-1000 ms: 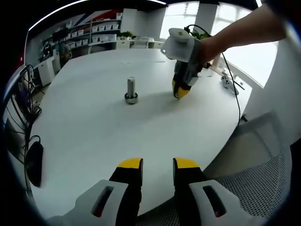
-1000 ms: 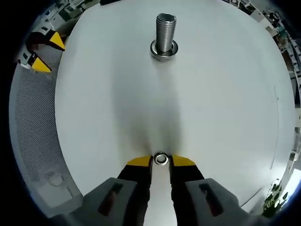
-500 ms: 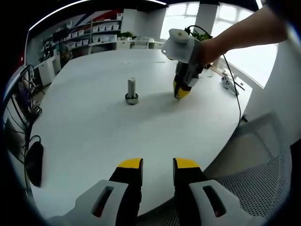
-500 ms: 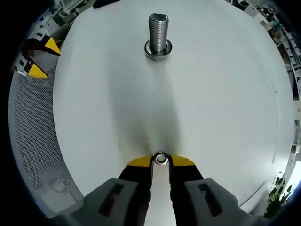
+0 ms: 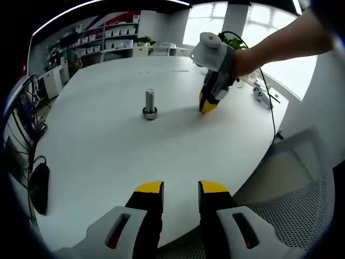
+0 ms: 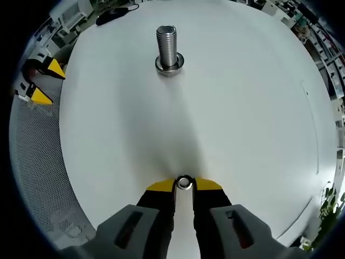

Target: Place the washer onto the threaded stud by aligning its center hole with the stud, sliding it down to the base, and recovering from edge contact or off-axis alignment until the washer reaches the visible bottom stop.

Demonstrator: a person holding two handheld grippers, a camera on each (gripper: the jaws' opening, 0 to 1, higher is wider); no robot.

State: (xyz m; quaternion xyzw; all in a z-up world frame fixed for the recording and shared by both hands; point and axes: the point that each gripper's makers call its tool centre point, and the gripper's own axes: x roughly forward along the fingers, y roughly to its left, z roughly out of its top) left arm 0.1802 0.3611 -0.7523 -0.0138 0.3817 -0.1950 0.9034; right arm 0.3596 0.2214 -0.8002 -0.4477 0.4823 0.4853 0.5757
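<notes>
Washer (image 6: 184,183) sits pinched between the yellow tips of the right hand-held gripper (image 6: 184,184), its center hole facing up toward the camera. In the right gripper view the jaws are drawn in narrow around the small metal ring, low over the white counter (image 6: 253,124). Well ahead of it on the counter stands the threaded stud (image 6: 167,46), upright on its wider round base, apart from the washer with bare surface between them.

From the left gripper view, the right hand-held gripper (image 5: 207,104) shows with its yellow tip pointed down close to the counter (image 5: 108,156), a person's forearm (image 5: 280,43) reaching in behind it. The stud (image 5: 150,104) stands near it, to its side, and the two do not touch. The washer itself is too small to make out there.

The left hand-held gripper (image 5: 180,189) hangs near the counter's edge, its jaws a narrow gap apart with nothing between them. A mesh chair seat (image 5: 302,199) sits just past that edge, and a dark object (image 5: 39,186) lies at the counter's far side.
</notes>
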